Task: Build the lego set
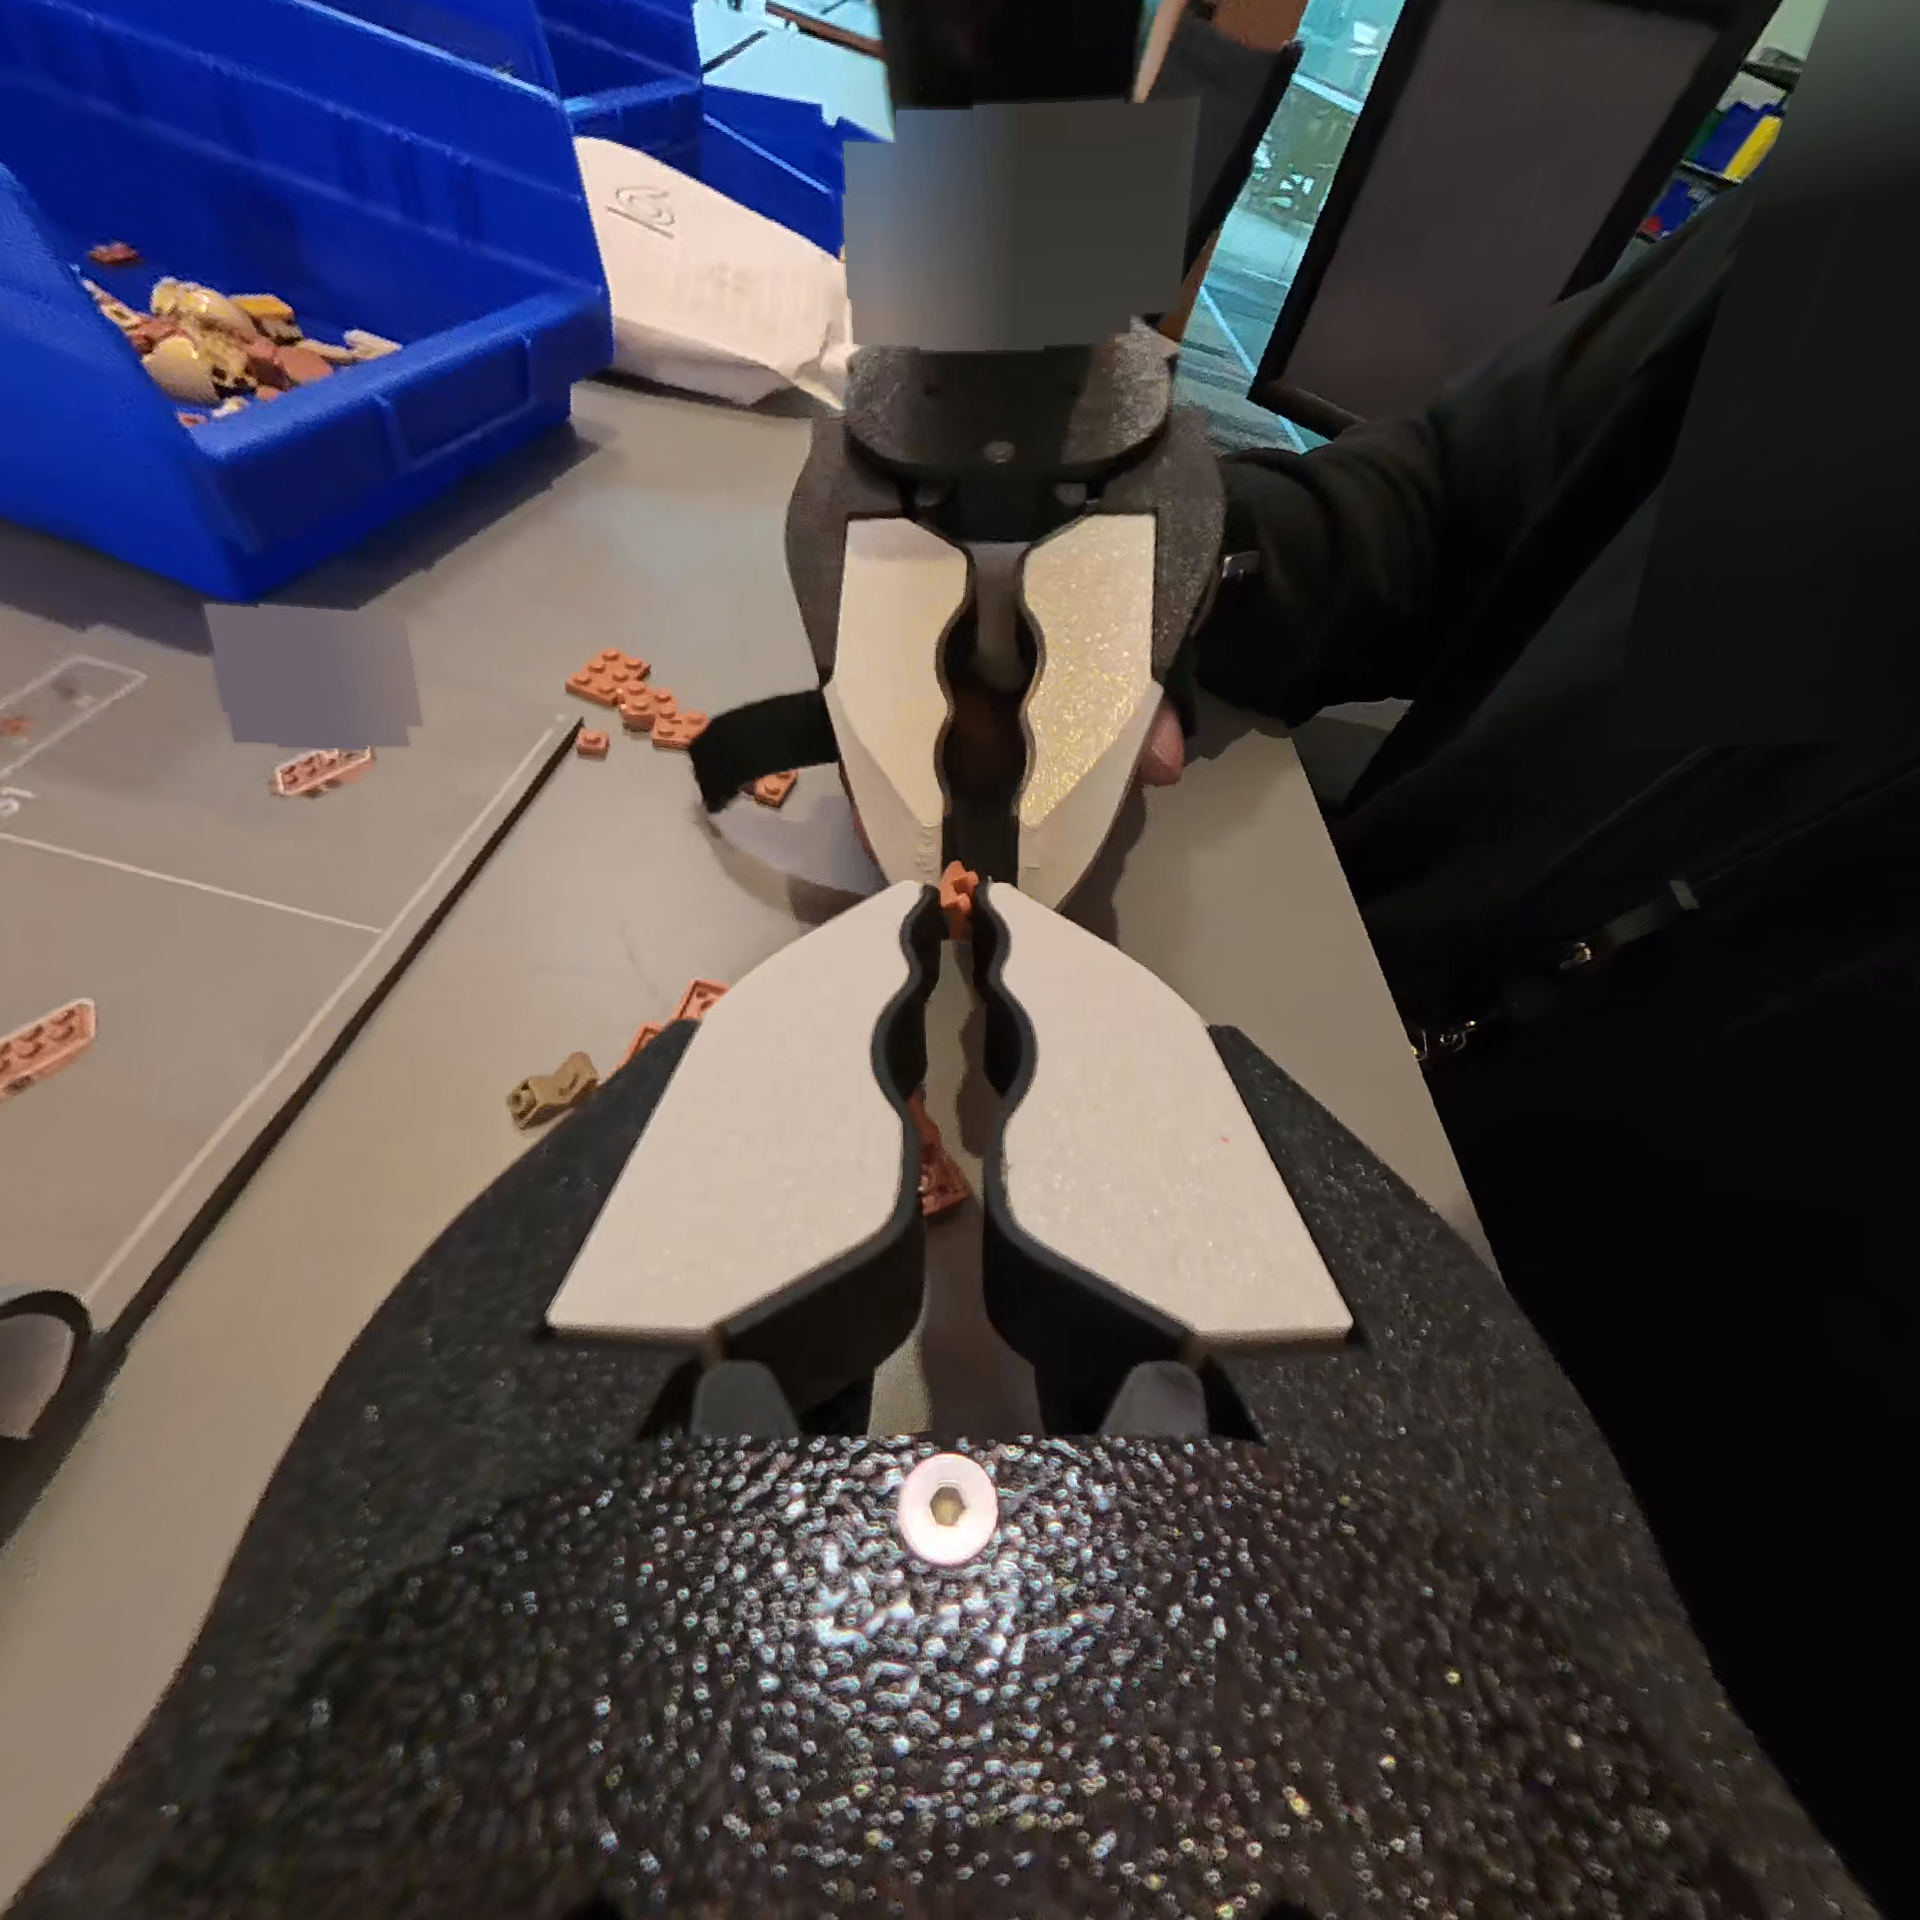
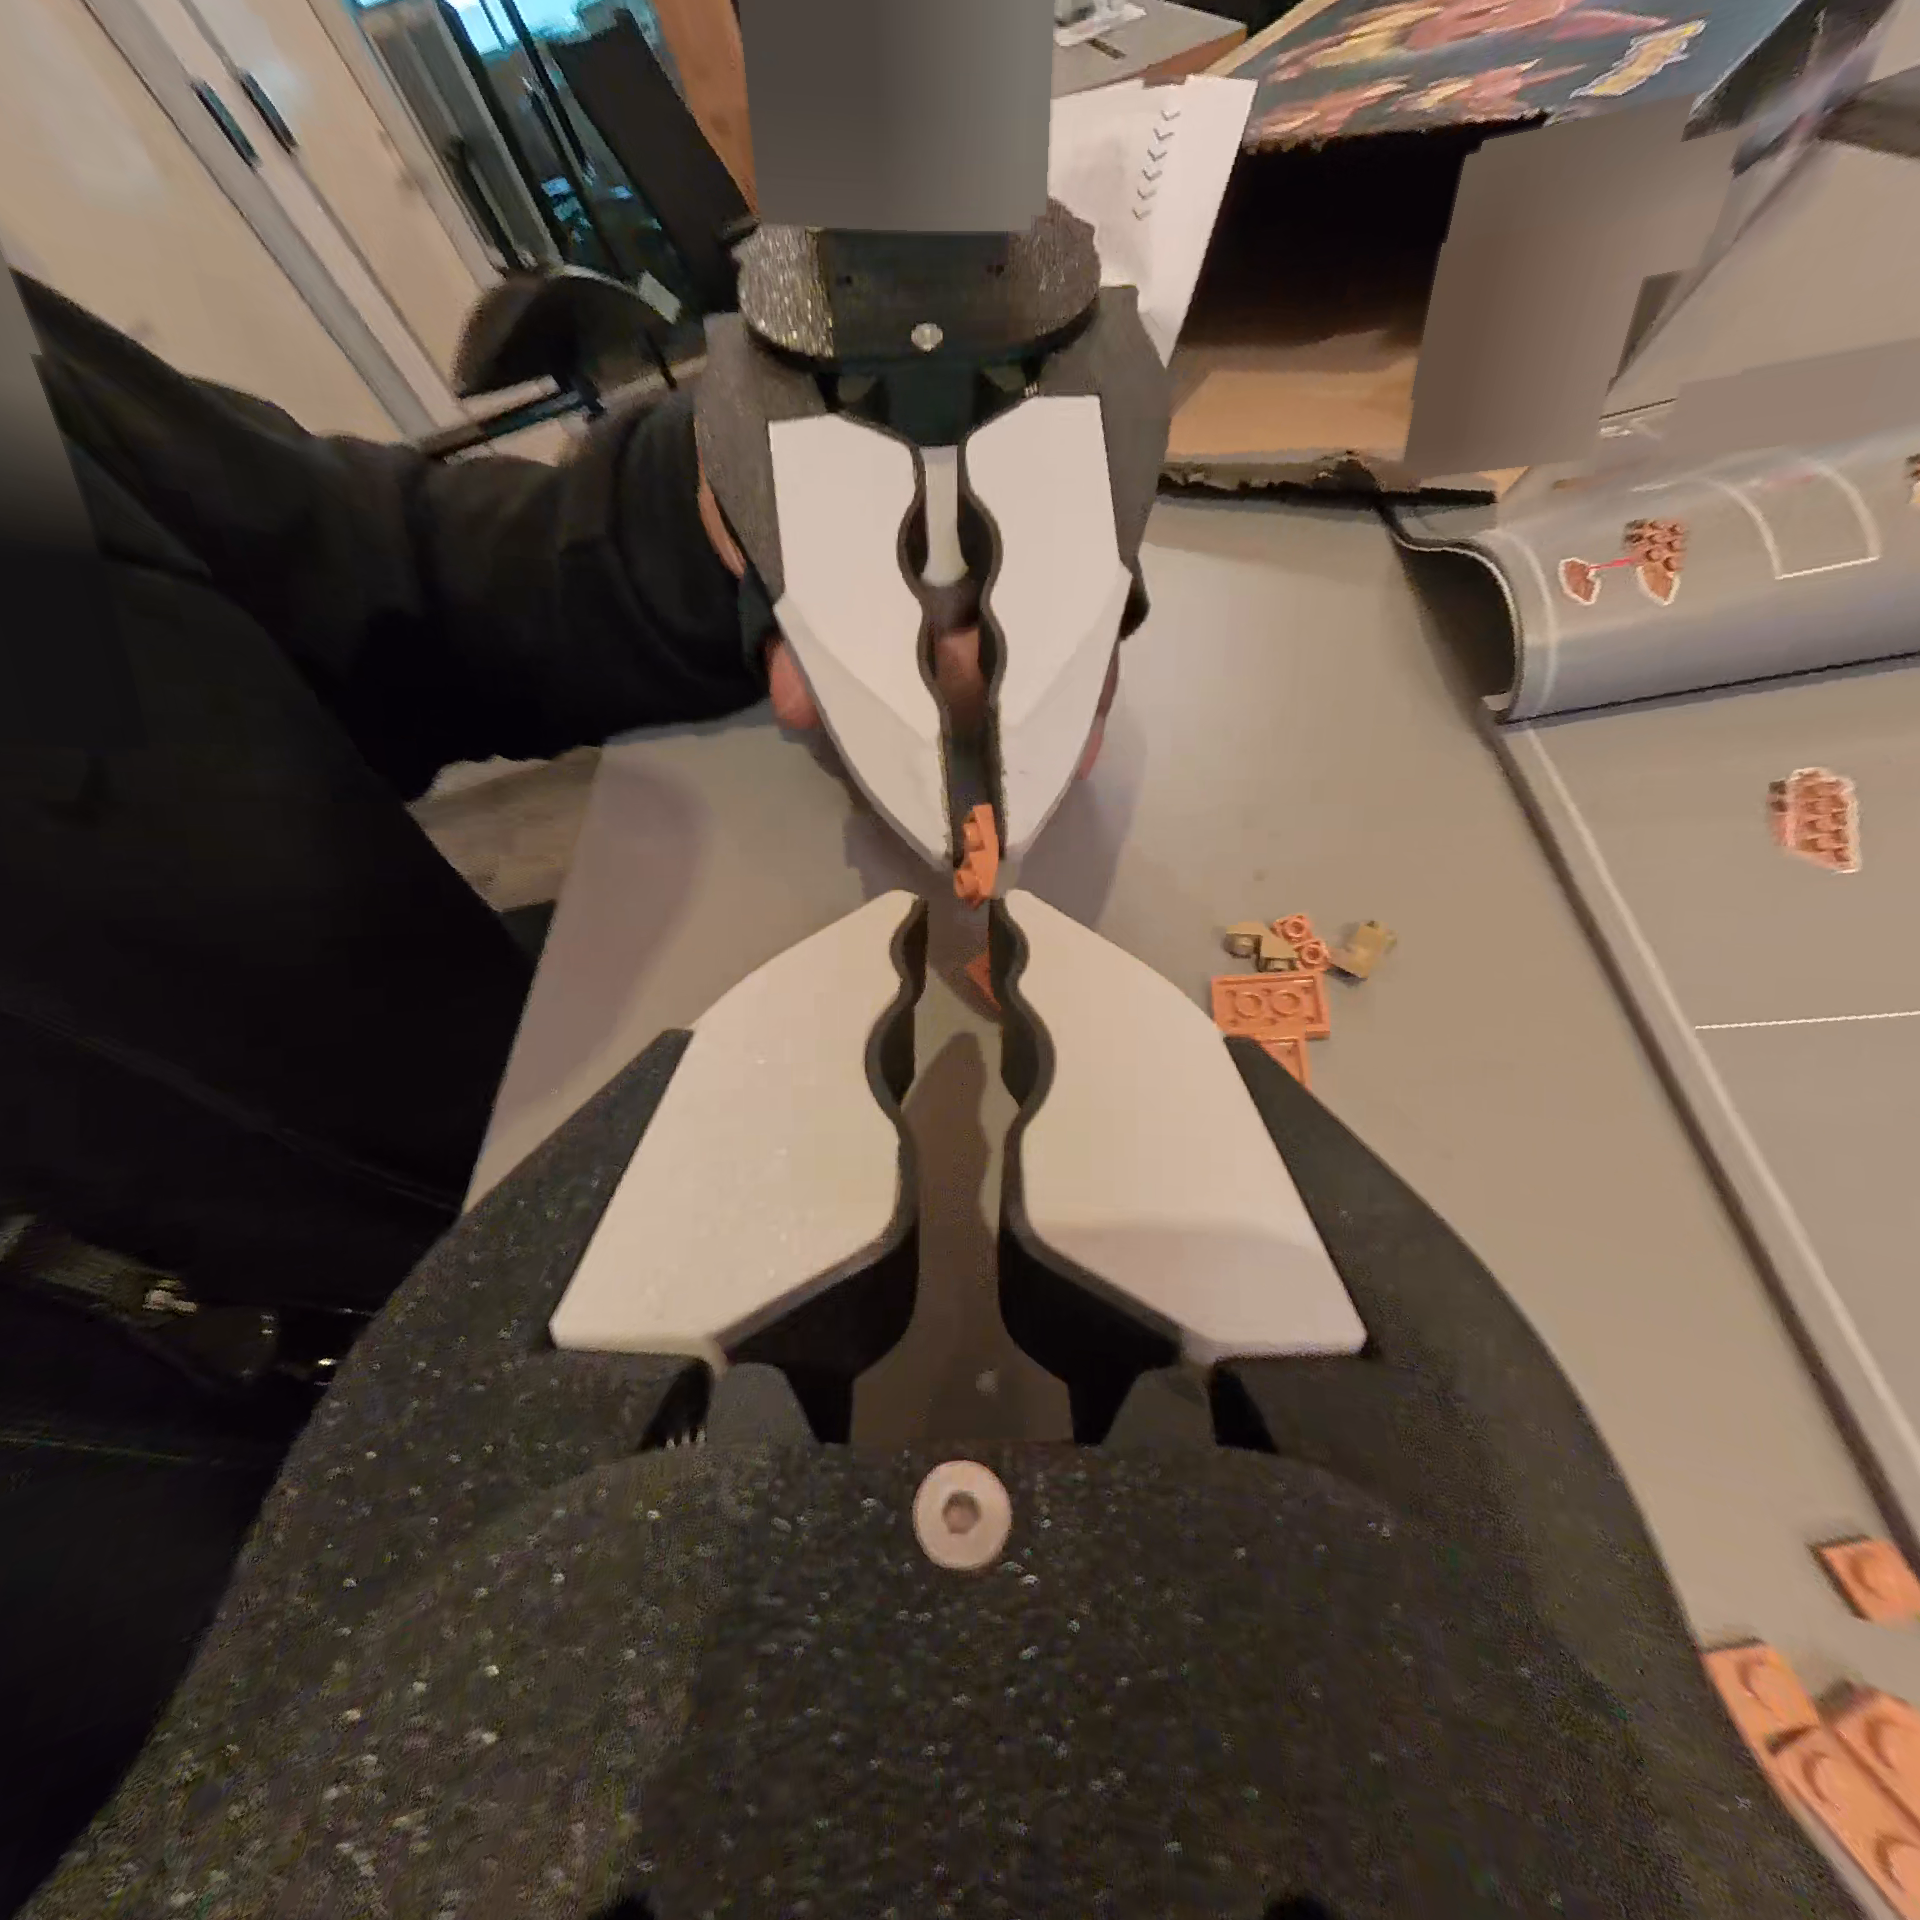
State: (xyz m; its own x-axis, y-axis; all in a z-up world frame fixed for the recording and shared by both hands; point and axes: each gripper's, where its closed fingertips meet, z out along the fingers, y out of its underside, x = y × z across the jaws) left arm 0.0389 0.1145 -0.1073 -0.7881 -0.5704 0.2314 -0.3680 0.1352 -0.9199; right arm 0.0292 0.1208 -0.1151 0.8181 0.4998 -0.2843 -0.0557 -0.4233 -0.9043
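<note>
The two grippers face each other tip to tip above the grey table (image 1: 1226, 935). My left gripper (image 1: 956, 906) is shut on a small orange brick (image 1: 958, 891), which sticks out of its tips. In the right wrist view the same brick (image 2: 977, 854) is pinched between the left gripper's (image 2: 974, 831) pads. My right gripper (image 2: 958, 920) is open. Its fingertips (image 2: 902, 925) stand apart just below the brick's free end and do not press on it. The right gripper also shows in the left wrist view (image 1: 982, 862), its jaws parted.
Blue bins (image 1: 312, 468) with mixed pieces stand at the back left. Loose reddish-brown plates (image 1: 634, 696) and a tan piece (image 1: 551, 1091) lie on the table. An orange plate (image 2: 1270, 1006), tan pieces (image 2: 1363, 948), a rolled grey mat (image 2: 1662, 623) and a cardboard box (image 2: 1330, 343) are to the right. A person's dark sleeves flank the grippers. Only a small space, under 4 cm, lies between the two pairs of fingers. My right tips are roughly 7 cm from the orange plate (image 2: 1270, 1006).
</note>
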